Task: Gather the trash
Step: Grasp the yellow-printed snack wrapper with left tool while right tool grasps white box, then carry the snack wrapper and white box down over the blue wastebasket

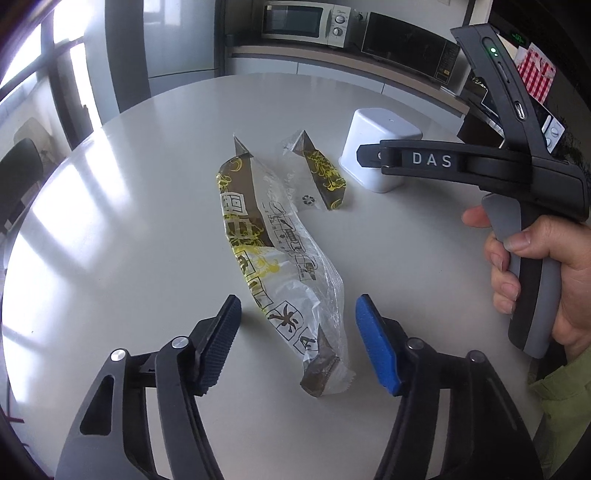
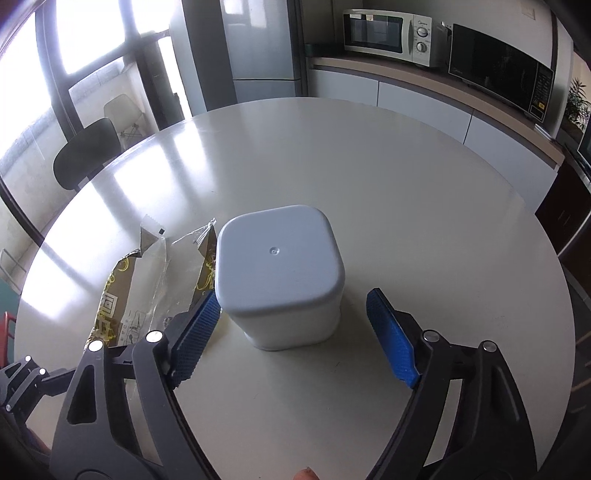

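A long crumpled clear wrapper with brown and yellow print lies on the round table; it also shows in the right wrist view. My left gripper is open just above the table, its fingers on either side of the wrapper's near end. A white square bin stands upside down beyond the wrapper. In the right wrist view the bin sits between the fingers of my open right gripper, nearer the left finger. The right gripper's body shows in the left wrist view beside the bin.
The round white table ends near a counter with two microwaves. A dark chair stands at the table's far left, by the window. A fridge stands behind the table.
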`<act>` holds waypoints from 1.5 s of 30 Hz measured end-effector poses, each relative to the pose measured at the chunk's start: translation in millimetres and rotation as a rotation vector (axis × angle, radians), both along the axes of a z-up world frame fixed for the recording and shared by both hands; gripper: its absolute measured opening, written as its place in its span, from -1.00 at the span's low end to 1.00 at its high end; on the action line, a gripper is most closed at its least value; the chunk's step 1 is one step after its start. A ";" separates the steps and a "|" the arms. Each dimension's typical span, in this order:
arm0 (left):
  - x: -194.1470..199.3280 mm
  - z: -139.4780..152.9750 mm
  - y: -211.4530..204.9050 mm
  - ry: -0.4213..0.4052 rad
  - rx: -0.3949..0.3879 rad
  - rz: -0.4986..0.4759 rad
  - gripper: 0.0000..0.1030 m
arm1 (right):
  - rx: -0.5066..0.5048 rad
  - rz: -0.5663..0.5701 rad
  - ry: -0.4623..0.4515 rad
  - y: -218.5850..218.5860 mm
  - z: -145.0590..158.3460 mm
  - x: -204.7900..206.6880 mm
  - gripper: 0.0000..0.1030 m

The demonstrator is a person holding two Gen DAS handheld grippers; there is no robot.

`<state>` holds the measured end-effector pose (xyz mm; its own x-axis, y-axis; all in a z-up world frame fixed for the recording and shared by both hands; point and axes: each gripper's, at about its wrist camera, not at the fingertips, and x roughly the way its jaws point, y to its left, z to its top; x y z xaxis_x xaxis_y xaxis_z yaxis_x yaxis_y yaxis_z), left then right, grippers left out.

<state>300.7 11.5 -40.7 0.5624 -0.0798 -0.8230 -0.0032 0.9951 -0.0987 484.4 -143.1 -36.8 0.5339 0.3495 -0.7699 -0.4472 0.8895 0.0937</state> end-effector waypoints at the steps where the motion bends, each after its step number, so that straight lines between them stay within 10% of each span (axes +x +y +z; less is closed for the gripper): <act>1: 0.1 0.0 -1.2 -0.001 0.006 -0.005 0.09 | 0.010 -0.004 -0.006 -0.9 0.1 0.0 0.40; 6: -8.1 0.9 -0.5 -0.010 0.028 -0.014 -0.64 | -0.006 0.006 -0.006 2.6 -1.8 -2.7 0.09; 9: -15.8 4.2 4.7 -0.027 -0.003 -0.004 -0.74 | -0.015 0.008 -0.025 4.8 1.4 -10.9 0.08; 45: -208.2 52.2 15.9 -0.210 -0.087 -0.043 -0.76 | 0.075 0.016 -0.156 -64.0 39.6 -265.2 0.08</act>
